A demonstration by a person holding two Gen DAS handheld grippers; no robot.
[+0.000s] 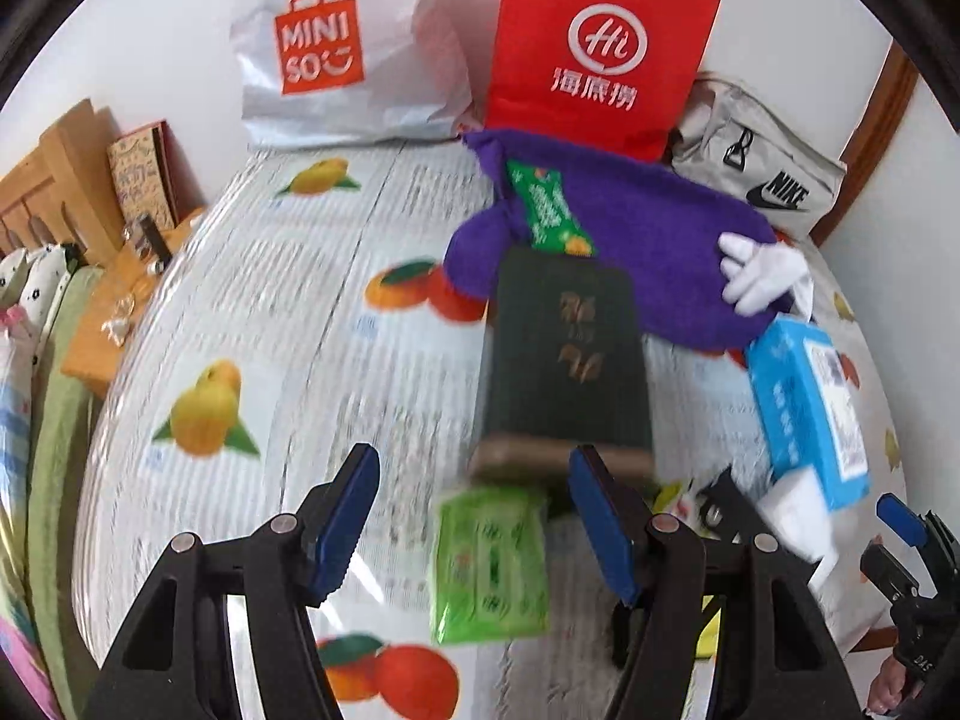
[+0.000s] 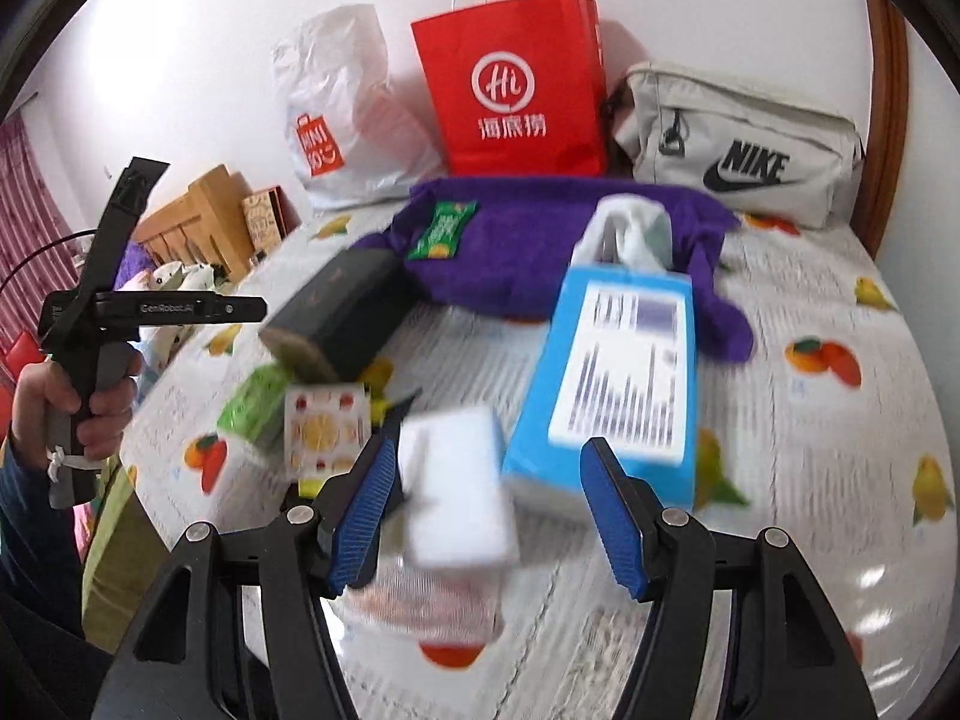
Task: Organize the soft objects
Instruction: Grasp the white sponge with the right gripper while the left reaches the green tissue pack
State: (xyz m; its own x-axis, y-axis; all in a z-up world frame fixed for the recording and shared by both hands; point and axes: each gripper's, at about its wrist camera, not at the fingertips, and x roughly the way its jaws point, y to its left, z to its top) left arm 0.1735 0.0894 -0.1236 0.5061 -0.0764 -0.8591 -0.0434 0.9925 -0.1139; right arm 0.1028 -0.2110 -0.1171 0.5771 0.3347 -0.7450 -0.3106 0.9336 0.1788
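Observation:
My left gripper [image 1: 474, 525] stands open above the fruit-print tablecloth [image 1: 270, 312]. A light green tissue packet [image 1: 492, 564] lies flat between and below its blue pads. Just beyond sits a dark green box [image 1: 567, 360], which leans on a purple plush [image 1: 630, 228] with a white glove hand [image 1: 756, 270] and a green packet [image 1: 549, 210] on top. My right gripper [image 2: 489, 516] is open too. A blurred white tissue pack [image 2: 456, 492] sits between its fingers with a gap on the right side. A blue tissue box [image 2: 618, 372] lies just ahead.
Against the wall stand a white Miniso bag [image 1: 336, 54], a red paper bag [image 1: 594, 54] and a grey Nike bag [image 2: 738, 150]. A small fruit-patterned pack [image 2: 327, 432] lies near the green packet. A hand [image 2: 78, 402] grips the left tool's handle. Wooden furniture [image 1: 54, 180] is off to the left.

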